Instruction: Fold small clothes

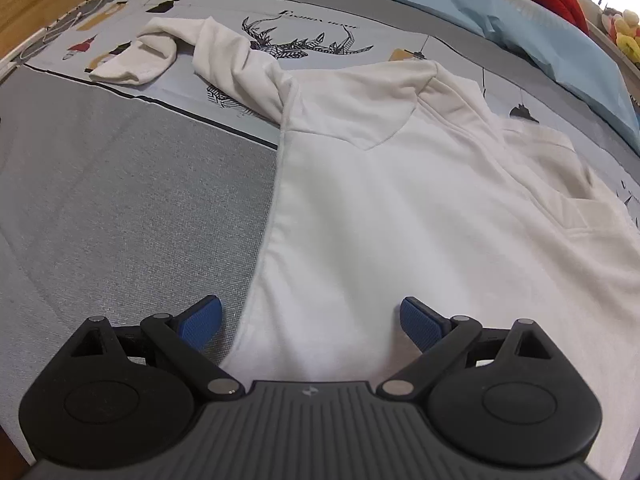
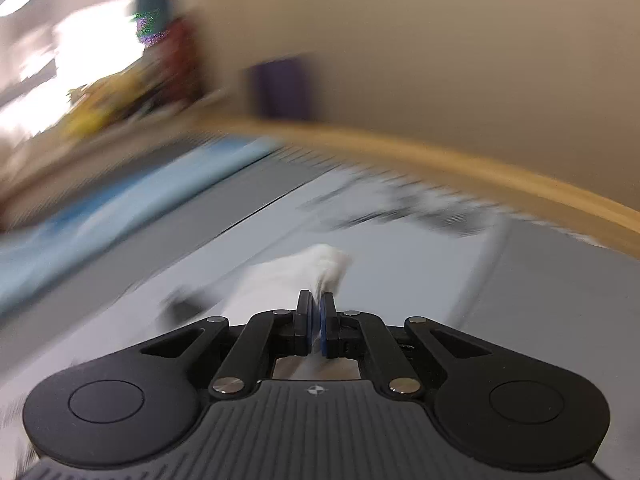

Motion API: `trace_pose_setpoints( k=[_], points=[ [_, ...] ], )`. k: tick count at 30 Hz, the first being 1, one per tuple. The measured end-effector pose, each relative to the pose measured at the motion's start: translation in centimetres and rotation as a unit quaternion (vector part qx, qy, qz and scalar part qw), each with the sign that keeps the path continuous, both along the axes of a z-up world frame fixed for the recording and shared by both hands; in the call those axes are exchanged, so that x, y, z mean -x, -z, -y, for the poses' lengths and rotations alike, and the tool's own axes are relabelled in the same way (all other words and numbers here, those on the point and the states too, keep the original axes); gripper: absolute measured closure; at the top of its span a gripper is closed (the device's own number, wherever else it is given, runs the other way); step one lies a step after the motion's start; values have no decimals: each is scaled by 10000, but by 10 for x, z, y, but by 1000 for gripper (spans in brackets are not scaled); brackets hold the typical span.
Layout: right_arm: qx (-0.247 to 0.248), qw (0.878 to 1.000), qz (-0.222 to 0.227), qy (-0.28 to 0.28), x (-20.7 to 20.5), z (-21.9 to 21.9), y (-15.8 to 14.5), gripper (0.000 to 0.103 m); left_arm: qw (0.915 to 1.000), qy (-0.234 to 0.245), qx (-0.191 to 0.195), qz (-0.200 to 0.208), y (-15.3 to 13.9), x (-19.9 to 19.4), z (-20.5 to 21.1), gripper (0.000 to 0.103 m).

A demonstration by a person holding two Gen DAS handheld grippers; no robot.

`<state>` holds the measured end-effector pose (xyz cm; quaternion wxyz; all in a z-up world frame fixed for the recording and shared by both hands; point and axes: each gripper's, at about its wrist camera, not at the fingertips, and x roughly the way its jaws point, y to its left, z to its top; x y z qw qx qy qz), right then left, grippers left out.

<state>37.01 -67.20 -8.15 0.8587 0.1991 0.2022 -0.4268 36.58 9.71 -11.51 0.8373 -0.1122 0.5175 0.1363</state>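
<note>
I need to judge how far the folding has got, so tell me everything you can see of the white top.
The white top is a long-sleeved garment of soft, thick-looking cloth, lying mostly flat on the grey bedspread. One sleeve trails away, crumpled, its cuff turned over. The far side looks folded over the body. The left gripper hovers open over the near hem. In the blurred right wrist view, the right gripper is shut on a bunch of white cloth, seemingly part of the top.

A white long-sleeved top [image 1: 380,208] lies spread flat on the bed, body smooth. One sleeve [image 1: 224,56] stretches away, crumpled and bent back at the cuff.
</note>
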Motion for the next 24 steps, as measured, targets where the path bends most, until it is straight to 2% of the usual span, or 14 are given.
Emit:
trace_pose_setpoints(
  k=[3, 5, 6, 7, 8, 9, 10, 11, 13, 15, 16, 18, 20, 24],
  points=[
    [-24, 9985, -333, 426, 25, 27, 20, 100, 10000, -5, 89, 6, -1, 0, -1, 6],
    [-358, 9986, -307, 224, 34, 37, 40, 94, 10000, 34, 89, -26, 0, 0, 1, 6],
    [-657, 9974, -269, 140, 39, 41, 49, 89, 9999, 64, 75, -26, 0, 0, 2, 6],
    [-983, 9947, -259, 153, 42, 48, 58, 70, 9999, 94, 50, -10, -1, 1, 3, 6],
    [-1264, 9912, -261, 288, 49, 50, 63, 66, 9999, 106, 6, 17, -2, 2, 3, 6],
    [-1243, 9917, -93, 328, 56, 48, 62, 62, 9999, 104, -33, 47, -4, 3, 3, 6],
    [-1173, 9922, -92, 418, 62, 44, 58, 49, 9999, 91, -74, 88, -5, 4, 2, 6],
    [-1086, 9920, -256, 591, 66, 39, 53, 43, 9998, 81, -106, 141, -7, 4, 1, 6],
    [-916, 9927, -344, 705, 78, 25, 35, 43, 9994, 110, -154, 283, -13, 5, 1, 6],
    [-584, 9969, -289, 441, 88, -2, 10, 43, 9980, 233, -254, 528, -24, 6, 3, 6],
    [-514, 9984, -215, 119, 89, -16, -1, 41, 9969, 277, -323, 660, -29, 6, 4, 6],
    [-616, 9934, -2, -971, 85, -53, -26, 41, 9938, 371, -489, 933, -39, 7, 8, 5],
    [-824, 9710, -69, -2241, 63, -97, -46, 43, 9920, 476, -580, 1019, -44, 4, 13, 5],
    [-829, 8919, -369, -4430, -5, -207, -67, 43, 9907, 524, -673, 1058, -45, -4, 13, 4]
  ],
)
